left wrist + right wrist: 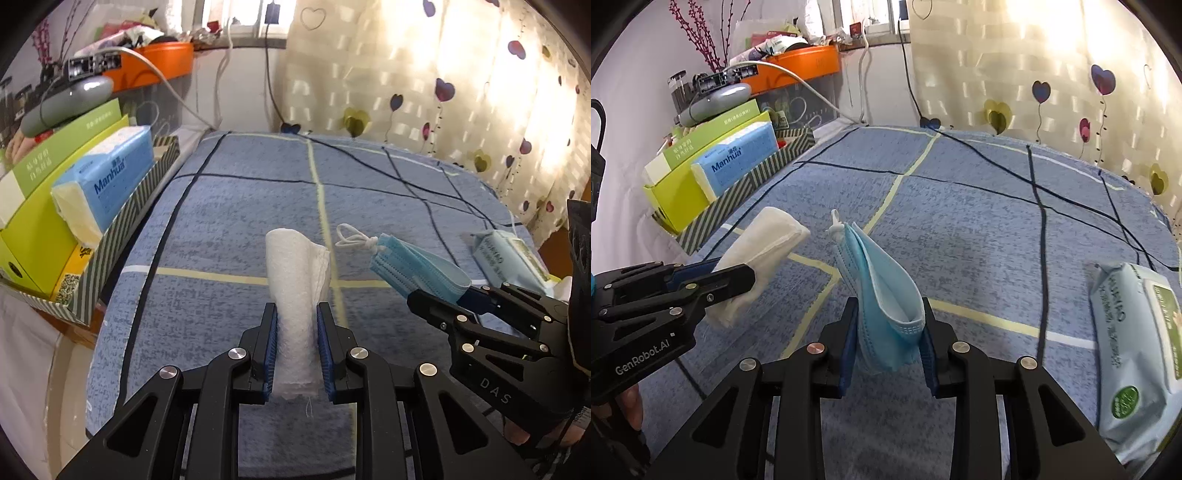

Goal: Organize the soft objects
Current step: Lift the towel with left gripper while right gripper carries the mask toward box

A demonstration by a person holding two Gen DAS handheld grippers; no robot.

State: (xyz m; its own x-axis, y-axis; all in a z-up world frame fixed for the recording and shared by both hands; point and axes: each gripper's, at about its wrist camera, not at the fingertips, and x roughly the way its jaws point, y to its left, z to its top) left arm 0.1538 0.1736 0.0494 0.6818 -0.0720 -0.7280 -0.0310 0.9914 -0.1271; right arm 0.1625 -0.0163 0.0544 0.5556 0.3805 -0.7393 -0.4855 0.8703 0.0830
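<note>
Currently | left gripper (pixel 295 314): clamped on folded white tissue (pixel 295 280), raised above blue bedsheet (pixel 229 206) | right gripper (pixel 888 314): clamped on blue face mask (pixel 882 291), also raised | wet-wipes pack (pixel 1134 343): lying on bedsheet, right.

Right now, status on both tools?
Left tool shut on folded white tissue. Right tool shut on blue face mask. Wet-wipes pack on bed, clear.

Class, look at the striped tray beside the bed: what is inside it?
The striped tray holds a blue Manhua tissue pack and green boxes. Its floor and anything behind them are covered.
</note>
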